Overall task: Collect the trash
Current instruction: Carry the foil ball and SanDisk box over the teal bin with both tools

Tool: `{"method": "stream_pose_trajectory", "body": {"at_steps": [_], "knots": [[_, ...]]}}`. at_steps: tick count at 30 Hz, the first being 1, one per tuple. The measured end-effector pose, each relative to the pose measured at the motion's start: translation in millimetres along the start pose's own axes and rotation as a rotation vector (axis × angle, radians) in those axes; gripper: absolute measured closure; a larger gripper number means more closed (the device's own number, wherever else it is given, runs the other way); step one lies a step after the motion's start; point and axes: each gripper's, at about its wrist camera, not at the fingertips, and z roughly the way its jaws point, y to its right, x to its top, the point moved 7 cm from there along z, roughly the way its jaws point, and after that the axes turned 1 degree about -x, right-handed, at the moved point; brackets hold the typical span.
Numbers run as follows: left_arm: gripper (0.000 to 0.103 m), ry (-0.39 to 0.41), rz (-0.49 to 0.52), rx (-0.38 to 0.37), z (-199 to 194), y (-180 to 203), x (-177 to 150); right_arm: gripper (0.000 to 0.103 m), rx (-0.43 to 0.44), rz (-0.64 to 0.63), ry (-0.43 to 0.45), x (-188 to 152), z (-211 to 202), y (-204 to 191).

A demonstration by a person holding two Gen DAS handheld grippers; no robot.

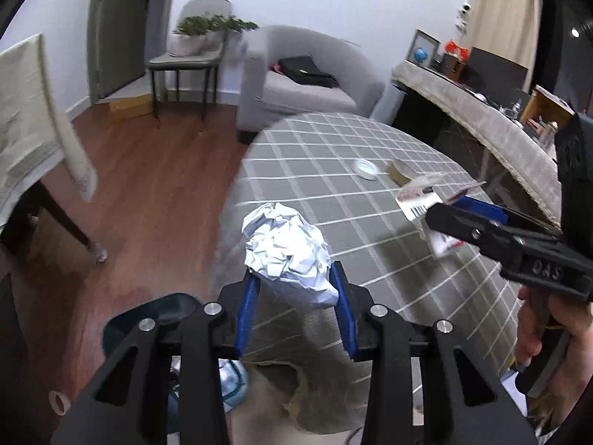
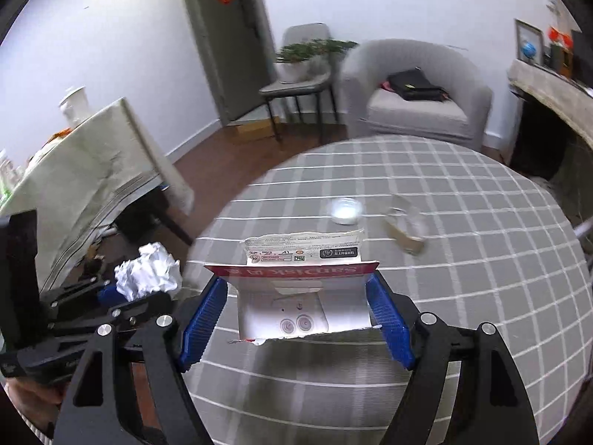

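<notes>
Left tool (image 1: 294, 285) pinches light, crushable paper wad (image 1: 287, 250) off worktop's (image 1: 333, 178) left edge; right tool (image 2: 296, 307) clamps thin, bendy torn card pack (image 2: 302, 289) by side edges above worktop's near edge, both light, grip gently.

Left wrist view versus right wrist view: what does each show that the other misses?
Left wrist only: a dark bin on the floor below the left tool, and the person's right hand.

Right wrist only: the torn SanDisk package face-on in the right tool, print readable.

Both: the crumpled paper ball, the checked tablecloth, a small white lid and the grey armchair.
</notes>
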Motion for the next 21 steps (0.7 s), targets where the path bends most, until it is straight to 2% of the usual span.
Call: {"method": "stream_pose_trajectory", "body": {"at_steps": [6, 8, 15, 21], "knots": [[0.063, 0.012, -0.038, 0.057, -15.7, -41.2, -5.5, 0.025, 0.097, -0.038, 0.003, -2.4, 9.3, -37.9], [0.062, 0.01, -0.045, 0.072, -17.2, -51.6, -7.6, 0.025, 0.105, -0.052, 0.0, 0.0, 15.1, -50.7], [0.063, -0.03, -0.064, 0.114, -14.7, -89.1, -25.3, 0.025, 0.155, -0.084, -0.013, 4.4, 31.0, -91.5], [0.063, -0.077, -0.12, 0.136, -14.7, -129.6, -44.8, 0.025, 0.19, -0.12, -0.036, 4.2, 48.8, -131.4]]}}
